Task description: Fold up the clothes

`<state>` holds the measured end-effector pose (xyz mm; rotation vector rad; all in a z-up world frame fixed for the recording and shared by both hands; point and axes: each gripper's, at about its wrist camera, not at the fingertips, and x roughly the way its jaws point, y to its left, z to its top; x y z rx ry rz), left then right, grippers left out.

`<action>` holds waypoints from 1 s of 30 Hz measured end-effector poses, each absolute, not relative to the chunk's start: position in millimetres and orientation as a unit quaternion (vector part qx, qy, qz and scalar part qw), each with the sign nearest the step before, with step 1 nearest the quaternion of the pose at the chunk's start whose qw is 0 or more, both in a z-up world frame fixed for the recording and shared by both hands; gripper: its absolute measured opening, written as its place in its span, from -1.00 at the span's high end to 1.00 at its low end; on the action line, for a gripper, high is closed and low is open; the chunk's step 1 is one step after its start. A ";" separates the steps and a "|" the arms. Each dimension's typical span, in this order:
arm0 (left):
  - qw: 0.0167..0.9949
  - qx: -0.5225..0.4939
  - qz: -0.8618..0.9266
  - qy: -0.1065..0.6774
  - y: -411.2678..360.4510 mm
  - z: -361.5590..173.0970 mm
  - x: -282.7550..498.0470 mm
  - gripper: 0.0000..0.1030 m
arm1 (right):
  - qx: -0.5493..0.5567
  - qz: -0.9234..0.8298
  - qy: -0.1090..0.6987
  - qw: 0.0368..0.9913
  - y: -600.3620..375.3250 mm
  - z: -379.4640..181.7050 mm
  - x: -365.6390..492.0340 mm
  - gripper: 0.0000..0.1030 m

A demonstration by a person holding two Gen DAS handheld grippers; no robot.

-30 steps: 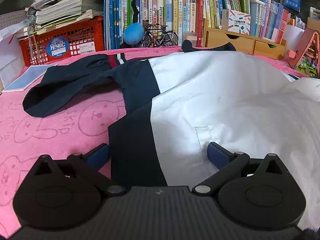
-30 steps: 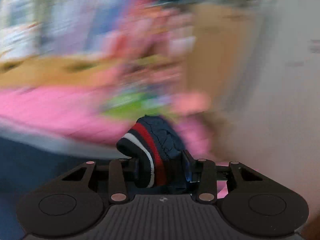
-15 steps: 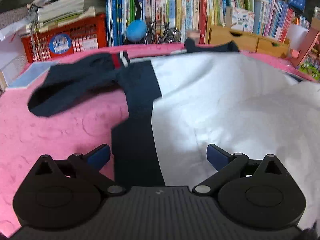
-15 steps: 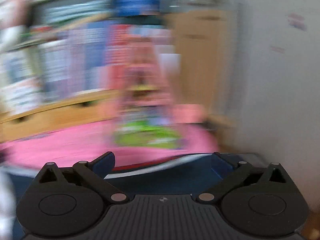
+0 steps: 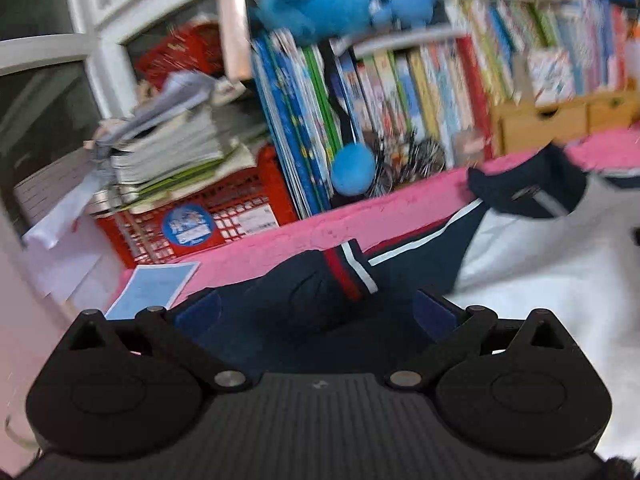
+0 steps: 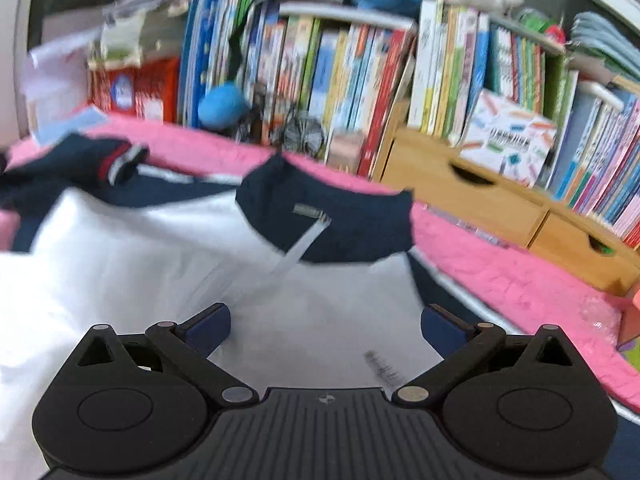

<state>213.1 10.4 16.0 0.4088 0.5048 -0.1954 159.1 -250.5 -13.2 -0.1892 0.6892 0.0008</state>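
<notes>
Grippers, left [image 5: 316,312] and right [image 6: 325,326], both gape wide and hold nothing above the white-and-navy shirt [image 6: 168,264] spread on the pink blanket [image 6: 500,276]; its left sleeve [image 5: 320,292] lies unfolded, folding barely begun, while the hem and right sleeve are out of frame, the edges blurred.
</notes>
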 end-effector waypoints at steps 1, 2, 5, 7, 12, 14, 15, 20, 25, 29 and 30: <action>0.939 0.208 -0.094 0.258 3.6 7.0 226.8 -1.00 | -0.088 -0.003 0.340 0.936 -251.1 -20.4 162.1 -0.99; 0.934 0.216 -0.092 0.269 -3.1 -2.0 240.4 -1.00 | -0.078 -0.003 0.343 0.936 -254.0 -25.7 164.0 -0.99; 0.923 0.203 -0.080 0.318 -14.5 -31.6 277.5 -0.98 | -0.012 0.002 0.353 0.936 -269.7 -48.9 166.3 -1.00; 0.917 0.182 -0.071 0.349 -16.3 -47.6 298.1 -0.79 | 0.008 0.001 0.349 0.937 -274.3 -58.1 164.8 -1.00; 0.922 0.204 0.029 0.327 23.5 -25.8 329.0 0.23 | 0.009 -0.002 0.348 0.938 -273.1 -62.2 165.3 -1.00; 0.924 0.211 0.091 0.306 52.1 -5.1 343.0 0.23 | 0.008 -0.004 0.347 0.938 -271.9 -63.8 165.7 -1.00; 0.924 0.204 0.116 0.302 70.4 5.4 347.8 0.23 | 0.008 -0.004 0.347 0.938 -272.7 -63.5 165.1 -1.00; 0.911 0.194 0.204 0.302 141.2 34.3 355.9 -0.02 | 0.008 -0.006 0.348 0.938 -271.0 -63.5 164.9 -1.00; 0.890 0.174 0.247 0.341 169.4 20.4 356.2 -0.73 | 0.008 -0.008 0.348 0.938 -270.8 -63.3 164.1 -1.00; 0.889 0.158 0.252 0.347 167.4 11.7 345.9 -0.73 | 0.008 -0.008 0.347 0.938 -270.6 -63.3 164.0 -1.00; 0.896 0.159 0.243 0.336 163.8 12.4 343.1 -0.73 | 0.008 -0.008 0.347 0.938 -270.7 -63.2 163.9 -1.00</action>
